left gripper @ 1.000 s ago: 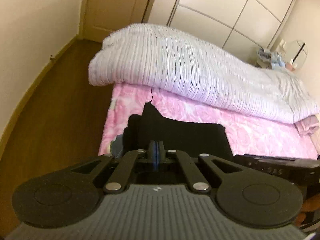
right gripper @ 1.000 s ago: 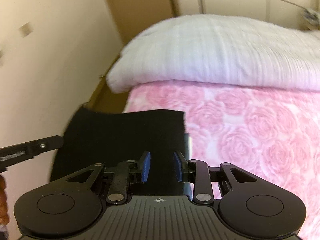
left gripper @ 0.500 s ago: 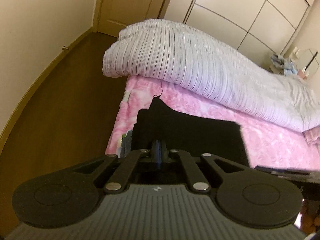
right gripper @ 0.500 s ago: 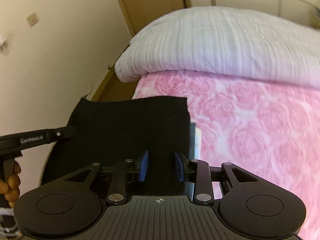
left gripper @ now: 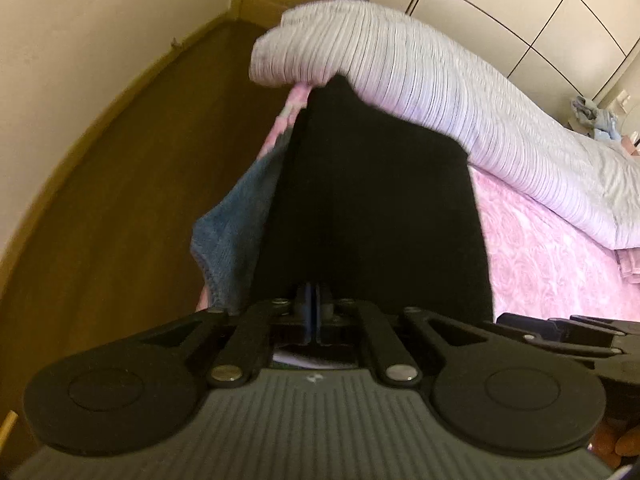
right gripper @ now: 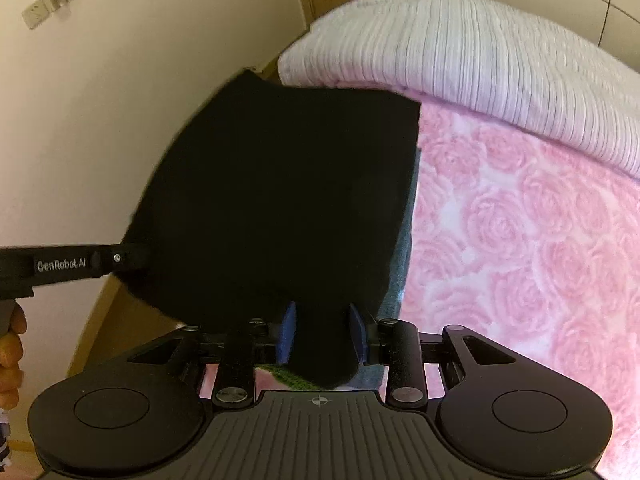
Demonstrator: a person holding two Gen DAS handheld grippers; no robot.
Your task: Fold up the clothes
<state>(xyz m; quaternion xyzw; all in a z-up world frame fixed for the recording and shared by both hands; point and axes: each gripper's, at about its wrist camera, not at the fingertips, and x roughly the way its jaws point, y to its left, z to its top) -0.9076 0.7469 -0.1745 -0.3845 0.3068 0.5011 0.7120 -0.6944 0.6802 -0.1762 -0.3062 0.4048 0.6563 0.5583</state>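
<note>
A black garment (left gripper: 372, 200) hangs lifted over the left edge of the pink rose bedspread (left gripper: 560, 264). My left gripper (left gripper: 313, 300) is shut on its near edge. In the right wrist view the same black garment (right gripper: 280, 200) fills the middle, and my right gripper (right gripper: 322, 332) holds a thick fold of it between its blue pads (right gripper: 288, 332). The left gripper's finger (right gripper: 72, 264) shows at the garment's left edge. A blue knit cloth (left gripper: 236, 232) lies under the black garment, and a strip of it shows in the right wrist view (right gripper: 400, 272).
A striped white duvet (left gripper: 460, 92) lies rolled along the far side of the bed. Brown wood floor (left gripper: 120, 184) and a cream wall (right gripper: 120, 100) are to the left. Wardrobe doors (left gripper: 520, 8) stand behind. The right gripper's body (left gripper: 568, 332) shows at lower right.
Both grippers have lifted the black garment up and away from me, so it now covers more of both views. The blue cloth underneath has come into sight.
</note>
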